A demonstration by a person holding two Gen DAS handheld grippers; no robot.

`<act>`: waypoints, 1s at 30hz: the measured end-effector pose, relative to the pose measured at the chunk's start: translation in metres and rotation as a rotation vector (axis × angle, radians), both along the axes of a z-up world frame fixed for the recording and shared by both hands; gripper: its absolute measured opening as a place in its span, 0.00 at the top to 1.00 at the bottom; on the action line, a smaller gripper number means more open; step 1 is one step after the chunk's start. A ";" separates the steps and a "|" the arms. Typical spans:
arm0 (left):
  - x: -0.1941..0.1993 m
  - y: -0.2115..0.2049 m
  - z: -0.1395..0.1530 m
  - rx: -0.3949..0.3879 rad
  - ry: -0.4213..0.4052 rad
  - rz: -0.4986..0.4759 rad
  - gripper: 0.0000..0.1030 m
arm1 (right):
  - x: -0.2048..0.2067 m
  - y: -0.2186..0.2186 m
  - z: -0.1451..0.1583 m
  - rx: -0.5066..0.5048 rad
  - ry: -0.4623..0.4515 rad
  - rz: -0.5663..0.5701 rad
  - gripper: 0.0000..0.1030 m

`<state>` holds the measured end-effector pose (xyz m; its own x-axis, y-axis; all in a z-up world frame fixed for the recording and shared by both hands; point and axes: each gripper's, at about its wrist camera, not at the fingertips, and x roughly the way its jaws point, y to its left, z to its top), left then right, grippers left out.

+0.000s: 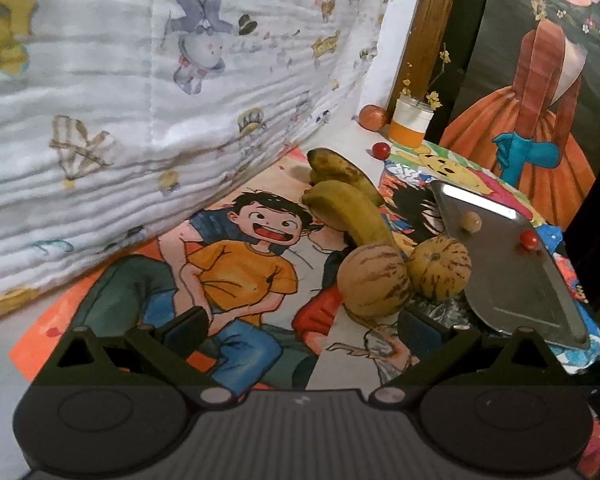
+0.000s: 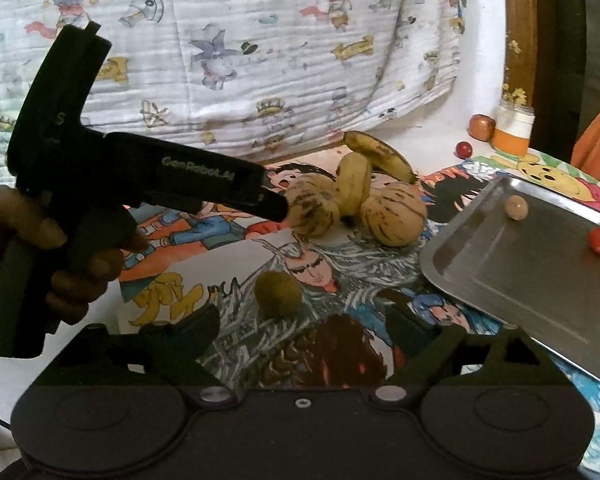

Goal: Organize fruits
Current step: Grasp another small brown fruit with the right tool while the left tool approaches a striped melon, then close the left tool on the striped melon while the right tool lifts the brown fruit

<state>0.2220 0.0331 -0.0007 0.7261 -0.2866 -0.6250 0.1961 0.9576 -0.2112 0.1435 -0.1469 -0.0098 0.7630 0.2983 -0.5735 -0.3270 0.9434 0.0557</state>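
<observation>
**Fruit cluster ahead of two open grippers**

Two striped melons (image 2: 394, 216) lie just ahead of the right gripper (image 2: 300, 328), with two bananas (image 2: 354, 188) touching them from behind. A kiwi (image 2: 278, 294) sits nearest, just beyond and between the right gripper's fingertips, untouched. To the right of the gripper, a steel tray (image 2: 512, 288) carries a small tan fruit (image 2: 515, 207) and a red cherry tomato (image 2: 599, 240). Further off, beyond the tray, lie another red fruit (image 2: 464, 149), an apple (image 2: 482, 128) and a jar (image 2: 512, 128).

The right gripper's jaws stand wide apart, holding nothing. The left gripper (image 1: 300, 332), likewise open and empty, points slightly downward; seen from the right wrist, its finger tip reaches the nearer melon's left side. A hand (image 2: 56, 252) grips its handle at left.
</observation>
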 end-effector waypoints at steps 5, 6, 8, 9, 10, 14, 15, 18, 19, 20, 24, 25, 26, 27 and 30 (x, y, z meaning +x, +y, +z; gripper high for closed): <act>0.012 -0.004 -0.001 -0.041 0.010 -0.034 0.00 | 0.011 0.003 -0.004 0.005 0.014 0.014 0.24; 0.015 -0.006 -0.001 -0.050 0.011 -0.042 0.00 | 0.011 0.003 -0.005 0.005 0.012 0.016 0.26; 0.019 -0.009 -0.002 -0.064 0.012 -0.056 0.00 | 0.014 0.004 -0.004 0.008 0.009 0.024 0.31; 0.022 -0.011 -0.002 -0.069 0.015 -0.061 0.00 | 0.015 0.004 -0.004 0.012 0.010 0.030 0.34; 0.025 -0.013 -0.003 -0.075 0.019 -0.064 0.01 | 0.016 0.004 -0.005 0.017 0.012 0.034 0.36; 0.033 -0.020 -0.006 -0.109 0.034 -0.085 0.05 | 0.020 0.004 -0.005 0.027 0.013 0.043 0.46; 0.035 -0.021 -0.006 -0.114 0.037 -0.091 0.08 | 0.021 0.004 -0.005 0.030 0.014 0.044 0.48; 0.039 -0.026 -0.008 -0.118 0.047 -0.105 0.16 | 0.021 0.003 -0.006 0.034 0.012 0.047 0.54; 0.039 -0.028 -0.009 -0.120 0.049 -0.109 0.17 | 0.021 0.003 -0.006 0.037 0.012 0.051 0.56; 0.040 -0.029 -0.009 -0.122 0.051 -0.111 0.21 | 0.021 0.003 -0.006 0.038 0.012 0.056 0.61; 0.042 -0.030 -0.011 -0.131 0.058 -0.112 0.40 | 0.019 0.003 -0.006 0.042 0.008 0.078 0.71; 0.043 -0.030 -0.011 -0.136 0.062 -0.109 0.43 | 0.019 0.003 -0.006 0.041 0.006 0.078 0.71; 0.043 -0.029 -0.011 -0.144 0.066 -0.110 0.46 | 0.018 0.003 -0.006 0.042 0.005 0.079 0.71; 0.044 -0.028 -0.012 -0.154 0.071 -0.110 0.46 | 0.018 0.002 -0.006 0.045 0.005 0.080 0.71; 0.043 -0.028 -0.012 -0.160 0.075 -0.102 0.47 | 0.015 0.000 -0.005 0.052 0.004 0.079 0.71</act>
